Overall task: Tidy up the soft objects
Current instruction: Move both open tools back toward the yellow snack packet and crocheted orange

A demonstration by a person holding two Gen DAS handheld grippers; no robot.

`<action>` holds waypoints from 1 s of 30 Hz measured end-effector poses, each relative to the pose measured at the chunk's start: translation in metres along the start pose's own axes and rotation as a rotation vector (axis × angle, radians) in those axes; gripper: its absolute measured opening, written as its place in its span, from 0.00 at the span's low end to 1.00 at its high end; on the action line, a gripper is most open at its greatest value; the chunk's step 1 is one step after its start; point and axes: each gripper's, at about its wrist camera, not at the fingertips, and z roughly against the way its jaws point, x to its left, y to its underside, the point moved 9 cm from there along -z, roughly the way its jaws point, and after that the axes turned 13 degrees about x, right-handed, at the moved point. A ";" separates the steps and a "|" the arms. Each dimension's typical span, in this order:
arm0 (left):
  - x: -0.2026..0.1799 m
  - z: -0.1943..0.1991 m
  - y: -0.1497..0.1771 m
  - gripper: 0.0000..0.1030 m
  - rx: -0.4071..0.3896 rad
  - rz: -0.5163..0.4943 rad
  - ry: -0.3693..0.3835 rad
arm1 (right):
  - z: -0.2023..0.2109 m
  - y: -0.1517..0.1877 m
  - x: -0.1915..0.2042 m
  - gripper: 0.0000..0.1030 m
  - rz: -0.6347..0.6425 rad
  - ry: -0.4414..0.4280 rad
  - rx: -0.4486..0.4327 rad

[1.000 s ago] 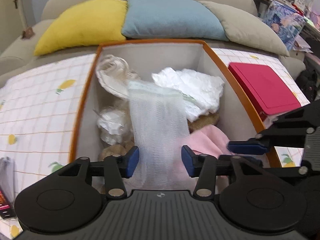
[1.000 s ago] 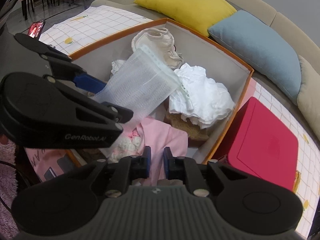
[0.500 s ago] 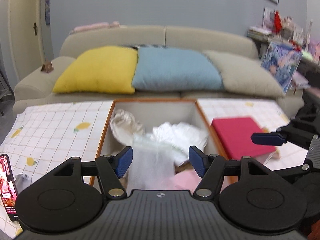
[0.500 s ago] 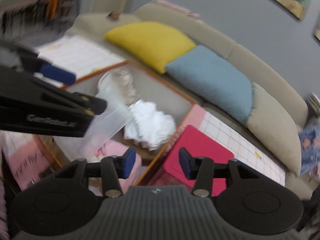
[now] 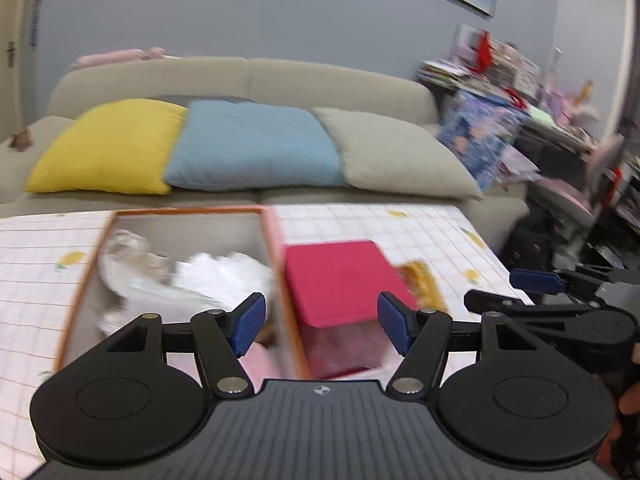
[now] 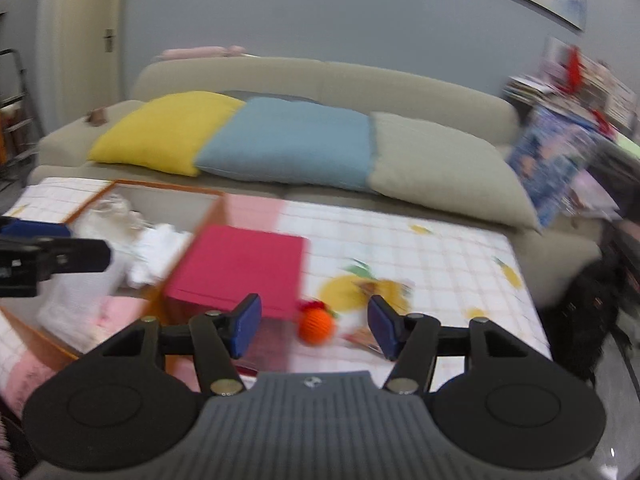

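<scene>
— Soft things: where do they lie?

— Most sit inside the orange-rimmed box [image 5: 82,280] on the checked tablecloth [image 6: 420,248]: a white crumpled cloth [image 5: 228,270], a mesh bag [image 5: 160,300], a pale bundle [image 5: 124,248] at the far left corner and something pink [image 5: 256,360] at the near edge. All of that is below and to the left of the left gripper [image 5: 322,322].

— And that gripper?

— Its jaws stand wide apart with nothing between the blue pads. Past the gap is the red box [image 5: 336,280], which stands just beside the orange-rimmed box on its right.

— The right gripper [image 6: 314,326]?

— Its jaws are opening and hold nothing. An orange knitted ball [image 6: 316,326] lies on the cloth beyond the gap, close to the red box's near right corner — apart from the pads, not touched. Other small items lie by it, too blurred to name.

— Anything behind?

— A beige sofa [image 6: 328,80] with a yellow cushion [image 6: 164,132], a blue cushion [image 6: 292,144] and a grey cushion [image 6: 436,168] in a row.
</scene>
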 end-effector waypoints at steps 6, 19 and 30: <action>-0.045 -0.020 0.001 0.73 0.063 -0.091 0.078 | -0.016 0.021 -0.050 0.57 -0.100 0.064 0.050; -0.118 -0.074 -0.021 0.73 0.144 -0.367 0.126 | -0.068 0.040 -0.118 0.56 -0.300 0.055 0.060; -0.134 -0.134 -0.036 0.73 0.318 -0.648 0.065 | -0.152 0.021 -0.111 0.58 -0.343 -0.192 0.094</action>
